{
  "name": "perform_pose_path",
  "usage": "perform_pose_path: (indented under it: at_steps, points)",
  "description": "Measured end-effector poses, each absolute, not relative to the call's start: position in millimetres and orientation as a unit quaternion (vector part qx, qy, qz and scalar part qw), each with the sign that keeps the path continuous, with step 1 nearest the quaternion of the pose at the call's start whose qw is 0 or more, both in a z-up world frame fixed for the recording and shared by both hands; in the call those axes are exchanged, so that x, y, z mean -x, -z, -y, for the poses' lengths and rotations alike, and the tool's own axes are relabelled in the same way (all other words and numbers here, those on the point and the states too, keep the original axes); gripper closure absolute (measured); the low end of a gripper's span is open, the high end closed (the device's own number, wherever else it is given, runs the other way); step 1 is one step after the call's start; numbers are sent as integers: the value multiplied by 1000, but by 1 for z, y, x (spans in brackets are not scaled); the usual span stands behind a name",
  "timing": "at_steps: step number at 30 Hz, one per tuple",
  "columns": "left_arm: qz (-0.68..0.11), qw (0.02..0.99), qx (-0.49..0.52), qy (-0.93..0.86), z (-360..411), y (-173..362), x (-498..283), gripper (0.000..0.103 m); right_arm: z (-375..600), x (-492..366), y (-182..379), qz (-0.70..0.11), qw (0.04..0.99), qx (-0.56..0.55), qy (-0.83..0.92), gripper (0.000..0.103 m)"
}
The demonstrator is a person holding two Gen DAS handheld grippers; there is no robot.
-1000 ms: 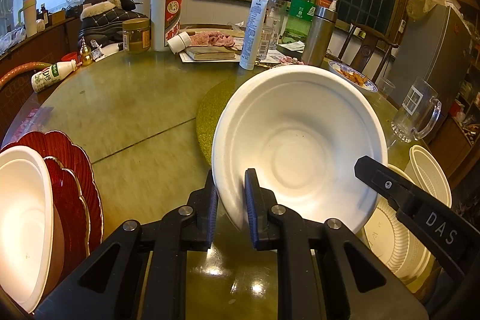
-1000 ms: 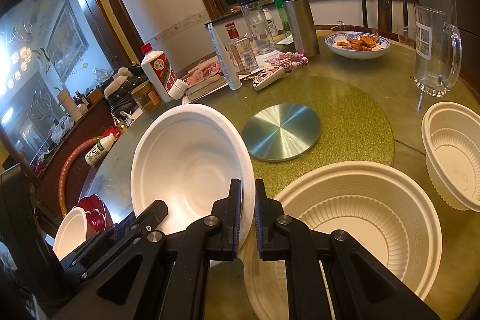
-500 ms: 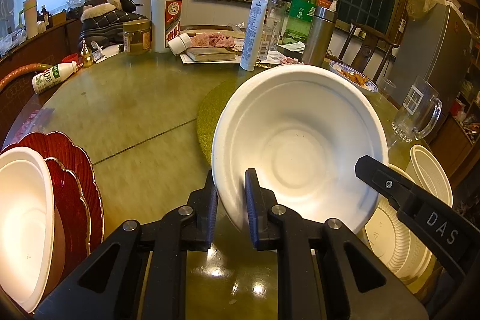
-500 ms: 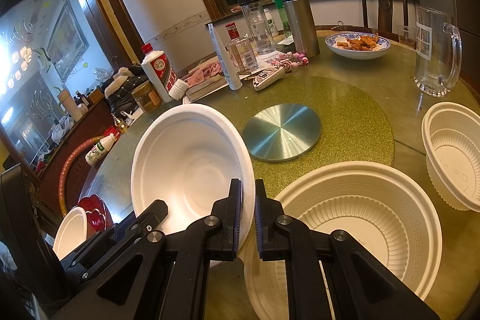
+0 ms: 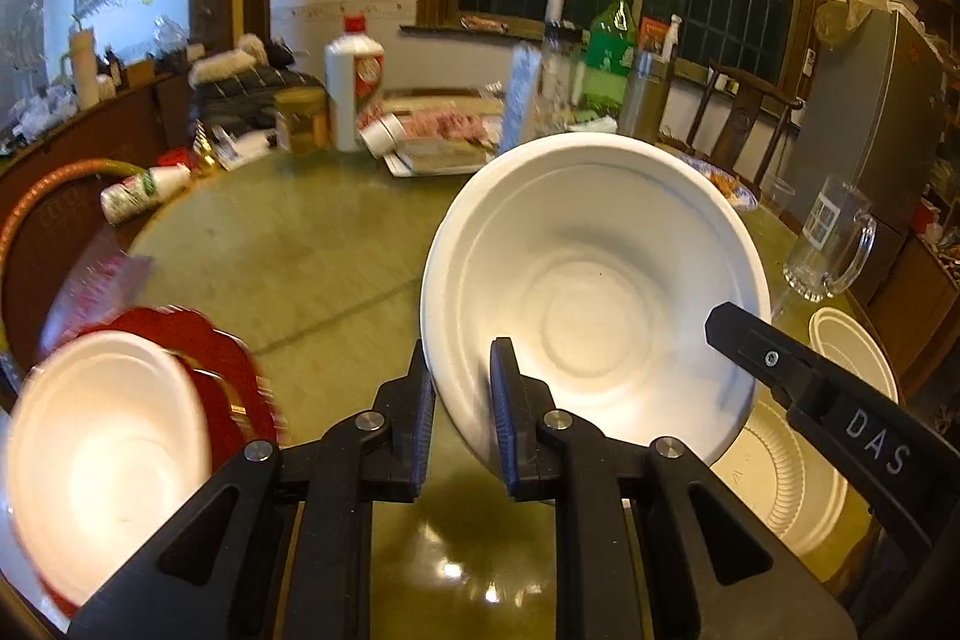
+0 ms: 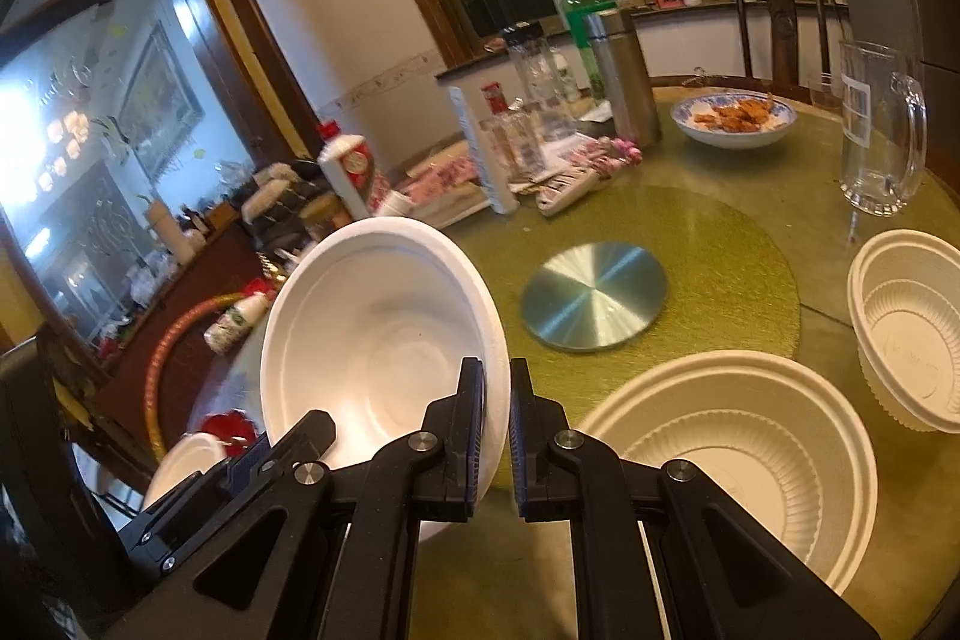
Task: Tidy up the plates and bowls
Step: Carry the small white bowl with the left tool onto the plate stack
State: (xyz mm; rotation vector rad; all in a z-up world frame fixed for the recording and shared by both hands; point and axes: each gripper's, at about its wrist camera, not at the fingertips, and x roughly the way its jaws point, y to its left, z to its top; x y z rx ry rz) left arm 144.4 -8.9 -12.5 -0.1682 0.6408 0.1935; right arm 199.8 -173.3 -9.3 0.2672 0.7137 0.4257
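Left wrist view: my left gripper (image 5: 462, 403) has its fingers narrow, pinching the near rim of the white bowl (image 5: 594, 292); right wrist view shows my right gripper (image 6: 497, 421) narrow on the same bowl (image 6: 384, 334) at its right rim, so both hold it up off the table (image 5: 312, 256). Bowl is tilted, its hollow facing back toward me and up, rim plane steeply tipped; round, so no long axis. Just under and right of it sits a big ribbed bowl (image 6: 738, 466), also seen in the left view (image 5: 780, 484), nothing between the two. Further right, a stack of smaller ribbed bowls (image 6: 912, 334) near the table edge, apart from the big one. On my left, another white bowl (image 5: 108, 454) rests on red plates (image 5: 222, 370), blurred. Behind the held bowl: green mat (image 6: 720, 250) with a metal disc (image 6: 594, 298) in the middle, glass mug (image 6: 882, 130) at far right, blue-rimmed dish of food (image 6: 735, 121), steel flask (image 6: 621, 76), green bottle (image 6: 579, 4), white liquor bottle (image 5: 354, 85), jar (image 5: 300, 121), a small bottle lying on its side (image 5: 141, 193). Held bowl hides the mat from the left view.
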Motion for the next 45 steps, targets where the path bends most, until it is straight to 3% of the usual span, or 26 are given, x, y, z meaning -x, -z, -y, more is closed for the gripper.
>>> perform_pose_path:
  at_steps: [8,16,26,45]
  points:
    - [-274,949,87,-132,-38,-28,-94,88,129,-161,-32,-314,906,-113,-261,94]
    - [-267,943,111,-166,-98,-33,-50,88,65,-131,-49,-318,886,-86,-327,94]
    - [-321,916,160,-181,-157,4,-31,88,0,-116,-16,-382,849,-50,-363,93]
    - [-372,893,181,-176,-167,32,-31,88,-24,-128,24,-451,816,-34,-360,91]
